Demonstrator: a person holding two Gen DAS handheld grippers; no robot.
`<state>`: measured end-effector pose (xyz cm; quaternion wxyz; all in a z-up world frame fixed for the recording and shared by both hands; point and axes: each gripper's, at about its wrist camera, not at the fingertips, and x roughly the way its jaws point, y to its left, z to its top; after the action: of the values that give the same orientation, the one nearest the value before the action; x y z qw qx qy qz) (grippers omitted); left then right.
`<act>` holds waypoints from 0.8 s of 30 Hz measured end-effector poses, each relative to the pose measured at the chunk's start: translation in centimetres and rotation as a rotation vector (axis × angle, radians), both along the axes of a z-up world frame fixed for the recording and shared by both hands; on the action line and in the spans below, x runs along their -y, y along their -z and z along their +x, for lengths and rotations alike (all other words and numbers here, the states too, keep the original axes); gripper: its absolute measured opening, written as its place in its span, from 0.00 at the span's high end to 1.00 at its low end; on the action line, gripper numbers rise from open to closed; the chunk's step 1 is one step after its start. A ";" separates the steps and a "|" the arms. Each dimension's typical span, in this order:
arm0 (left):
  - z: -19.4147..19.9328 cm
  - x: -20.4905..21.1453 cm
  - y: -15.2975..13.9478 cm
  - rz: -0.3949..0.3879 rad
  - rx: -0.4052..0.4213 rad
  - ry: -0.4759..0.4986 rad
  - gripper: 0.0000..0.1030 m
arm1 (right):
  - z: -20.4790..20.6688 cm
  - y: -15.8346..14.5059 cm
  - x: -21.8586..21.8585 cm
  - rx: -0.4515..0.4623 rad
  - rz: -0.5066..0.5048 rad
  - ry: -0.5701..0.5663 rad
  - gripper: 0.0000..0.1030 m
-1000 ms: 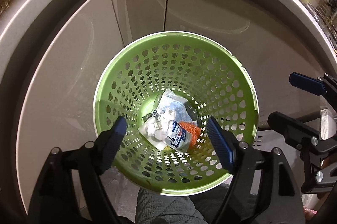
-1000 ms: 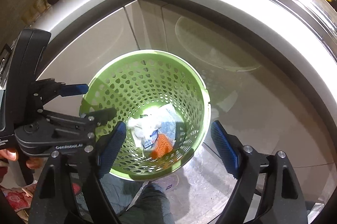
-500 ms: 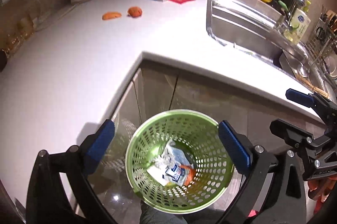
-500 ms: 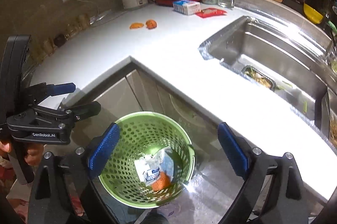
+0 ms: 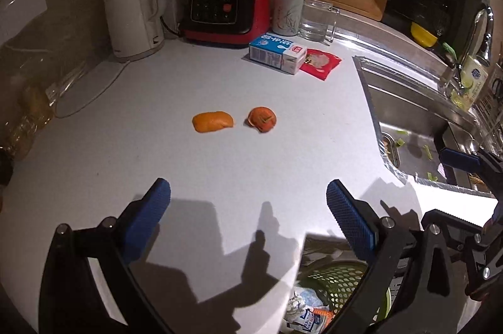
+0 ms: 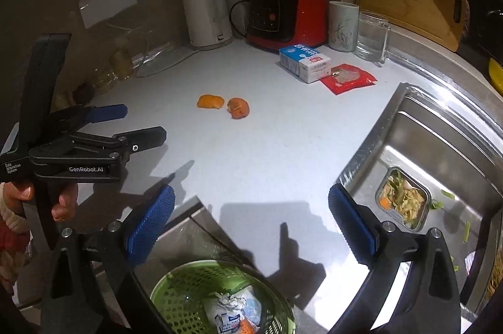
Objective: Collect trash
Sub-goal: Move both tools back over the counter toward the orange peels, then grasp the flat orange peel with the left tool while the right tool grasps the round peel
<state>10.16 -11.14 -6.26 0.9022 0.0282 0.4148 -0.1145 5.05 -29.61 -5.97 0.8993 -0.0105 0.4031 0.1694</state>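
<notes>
Both my tools, left tool [image 5: 248,211] and right tool [image 6: 251,217], released, nothing held, raised facing worktop [image 5: 251,154] | orange peels [image 5: 213,121] mid-worktop, next pickup | basket [image 6: 188,286] below edge, catching drops

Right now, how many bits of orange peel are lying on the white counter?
2. A flat orange peel lies mid-counter, and a curled orange peel sits just right of it, apart. Another orange scrap shows in the green basket below; more may be hidden there.
</notes>
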 end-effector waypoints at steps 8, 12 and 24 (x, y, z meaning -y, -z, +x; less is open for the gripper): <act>7.6 -2.6 2.6 -0.051 -0.041 0.001 0.08 | 9.0 3.1 -3.3 -0.078 0.008 0.006 0.05; 10.0 -3.2 3.7 -0.068 -0.058 0.009 0.08 | 12.8 4.6 -4.8 -0.111 0.009 0.001 0.12; 12.8 -5.2 5.1 -0.079 -0.078 0.031 0.09 | 17.5 7.6 -6.4 -0.189 0.007 -0.022 0.36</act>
<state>22.91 -5.96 -11.33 0.8840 -0.0055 0.4441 -0.1460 22.53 -23.17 -13.56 0.8553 0.0040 0.4855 0.1809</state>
